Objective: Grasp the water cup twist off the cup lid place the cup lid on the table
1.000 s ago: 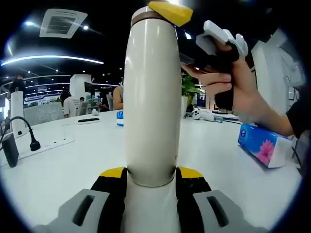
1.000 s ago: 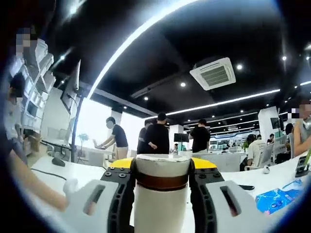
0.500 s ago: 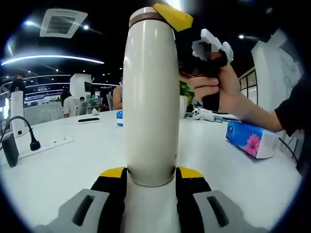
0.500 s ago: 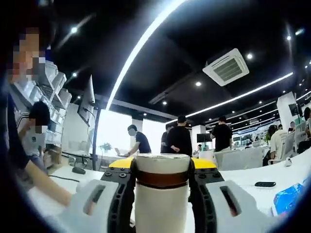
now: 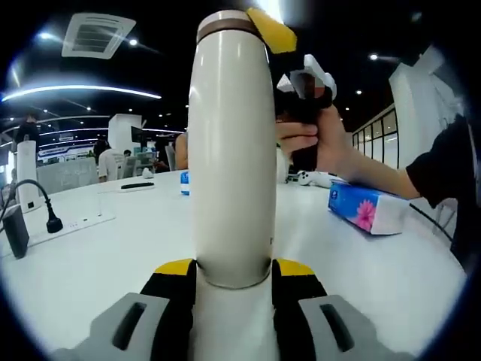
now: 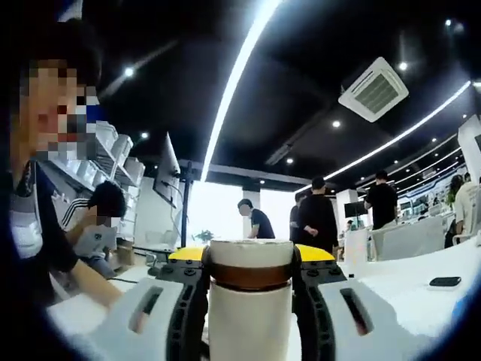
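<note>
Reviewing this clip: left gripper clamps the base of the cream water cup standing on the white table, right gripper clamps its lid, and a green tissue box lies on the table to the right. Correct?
One detail is wrong: the tissue box is blue with a pink flower, not green, as the left gripper view shows. The rest holds: the left gripper clamps the water cup at its base on the table, and the right gripper clamps the lid.

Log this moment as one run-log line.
left gripper: shut on water cup base | right gripper: shut on cup lid | lid: still on | cup: upright above table
</note>
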Available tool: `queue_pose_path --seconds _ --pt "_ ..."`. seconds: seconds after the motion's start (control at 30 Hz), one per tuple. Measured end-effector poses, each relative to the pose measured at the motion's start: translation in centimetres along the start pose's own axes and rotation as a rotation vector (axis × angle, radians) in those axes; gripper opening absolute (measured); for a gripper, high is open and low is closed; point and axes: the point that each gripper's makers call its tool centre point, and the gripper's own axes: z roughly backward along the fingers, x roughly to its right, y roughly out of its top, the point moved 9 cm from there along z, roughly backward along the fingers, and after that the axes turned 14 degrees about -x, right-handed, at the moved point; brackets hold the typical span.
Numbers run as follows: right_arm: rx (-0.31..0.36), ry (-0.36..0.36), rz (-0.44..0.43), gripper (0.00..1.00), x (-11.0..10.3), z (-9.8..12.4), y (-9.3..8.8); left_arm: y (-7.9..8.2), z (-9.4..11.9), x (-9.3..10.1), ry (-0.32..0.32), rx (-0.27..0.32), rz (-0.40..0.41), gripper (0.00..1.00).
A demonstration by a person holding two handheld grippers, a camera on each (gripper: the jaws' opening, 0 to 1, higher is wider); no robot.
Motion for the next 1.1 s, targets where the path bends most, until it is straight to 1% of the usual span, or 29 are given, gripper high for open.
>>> queue_pose_path --seconds 0.13,0.27,0.3,0.37,0.43,0.53,0.57,0.67,0.8,0.93,1.03,1.07,1.1 --pt "-0.002 0.024 0.011 0.46 -0.3 0.0 0.0 0.0 0.0 0.0 0.001 0.000 0.000 0.41" --pt "-0.004 0.005 0.019 0.47 -0.2 0.1 -0.1 0.0 0.0 0.0 0.001 0.000 0.000 0.41" --pt "-0.006 0.000 0.015 0.49 -0.3 0.0 -0.1 0.0 0.0 0.0 0.001 0.000 -0.001 0.41" --pt "-0.018 -0.018 0.008 0.56 -0.3 -0.1 -0.3 0.0 0.0 0.1 0.002 0.001 -0.001 0.41" --pt "-0.029 -0.029 0.006 0.62 -0.3 -0.2 -0.5 0.0 0.1 0.1 0.003 0.001 -0.002 0.41" --pt "-0.053 -0.054 0.013 0.62 -0.5 -0.1 -0.8 0.0 0.0 0.1 0.002 0.001 -0.003 0.41" --pt "-0.067 -0.078 0.027 0.62 -0.4 0.0 -1.0 0.0 0.0 0.1 0.003 0.002 -0.004 0.41" --pt "-0.072 -0.133 0.024 0.63 -0.7 0.5 -1.0 0.0 0.0 0.1 0.002 0.002 -0.003 0.41" --pt "-0.085 -0.194 -0.001 0.63 -1.2 1.0 -1.3 0.0 0.1 0.2 0.005 0.002 -0.004 0.41" --pt "-0.099 -0.246 0.003 0.66 -2.6 1.2 -1.5 0.0 0.1 0.2 0.007 0.002 -0.004 0.41" --pt "-0.107 -0.331 0.058 0.66 -3.6 1.6 -1.2 0.0 0.1 0.2 0.005 0.002 -0.004 0.41" --pt "-0.110 -0.365 0.096 0.66 -4.2 1.7 -1.0 0.0 0.1 0.2 0.005 0.002 -0.004 0.41" --pt "-0.112 -0.381 0.111 0.66 -4.4 1.7 -0.9 0.0 0.1 0.2 0.005 0.002 -0.004 0.41"
